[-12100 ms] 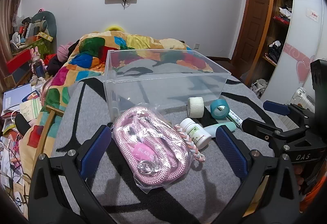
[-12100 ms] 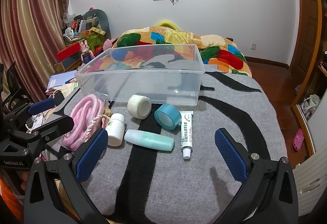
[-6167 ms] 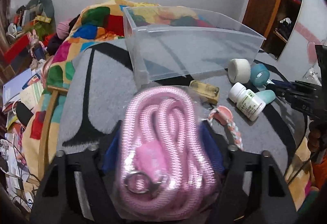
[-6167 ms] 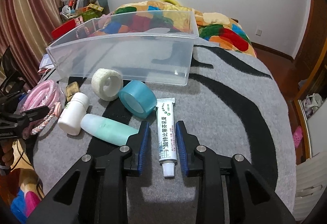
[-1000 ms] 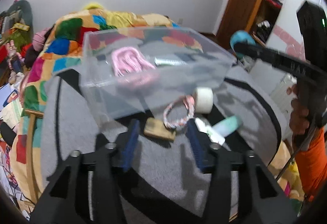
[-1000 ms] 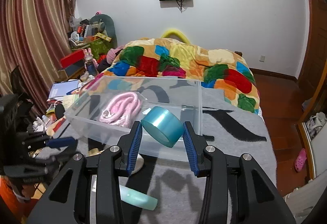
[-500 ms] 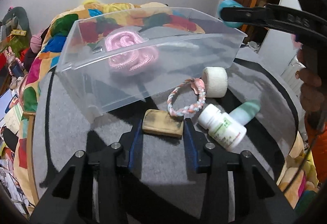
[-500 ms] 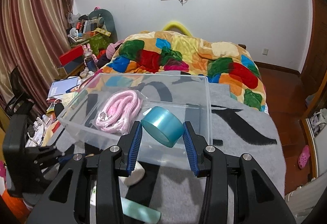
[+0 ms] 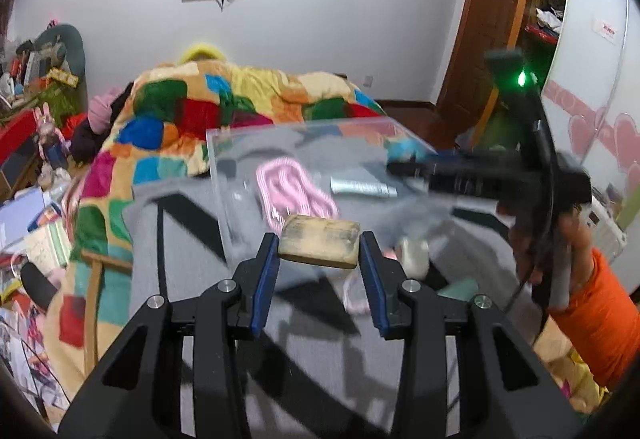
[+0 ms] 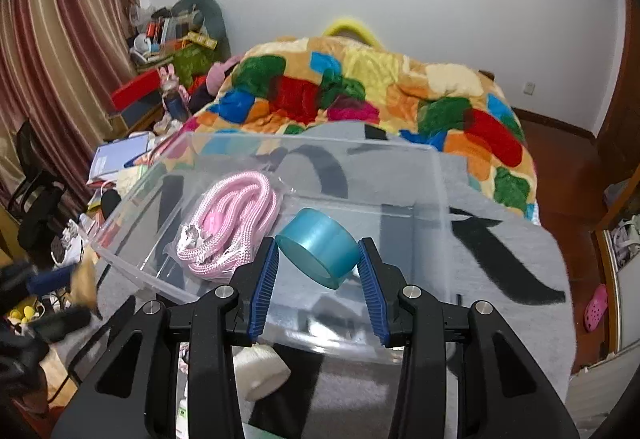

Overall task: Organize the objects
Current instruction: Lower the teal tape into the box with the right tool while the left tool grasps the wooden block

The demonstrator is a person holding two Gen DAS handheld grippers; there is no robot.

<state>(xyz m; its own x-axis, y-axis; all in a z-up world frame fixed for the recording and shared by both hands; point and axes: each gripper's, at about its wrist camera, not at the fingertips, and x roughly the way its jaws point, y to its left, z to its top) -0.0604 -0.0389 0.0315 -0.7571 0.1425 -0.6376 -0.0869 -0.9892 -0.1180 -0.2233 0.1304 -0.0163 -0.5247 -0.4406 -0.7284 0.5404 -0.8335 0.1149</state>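
Observation:
My left gripper [image 9: 319, 257] is shut on a tan rectangular block [image 9: 319, 242] and holds it in the air before the near wall of the clear plastic bin [image 9: 224, 175]. My right gripper [image 10: 319, 263] is shut on a teal tape roll [image 10: 318, 253] and holds it over the open bin [image 10: 438, 175]. The bagged pink rope [image 10: 232, 225] lies in the bin, also seen in the left wrist view [image 9: 294, 189] beside a silver tube [image 9: 362, 187]. The right gripper shows blurred over the bin in the left wrist view [image 9: 472, 175].
A white gauze roll [image 10: 260, 369] and a white bottle [image 10: 182, 415] lie on the grey blanket [image 10: 500, 279] in front of the bin. A braided pink ring [image 9: 356, 297] and a mint bottle [image 9: 458, 289] lie there too. A colourful quilt [image 10: 360, 91] lies behind.
My left gripper has closed on the tan block and lifted it off the blanket toward the bin. My right gripper has carried the teal tape roll forward and lower over the bin.

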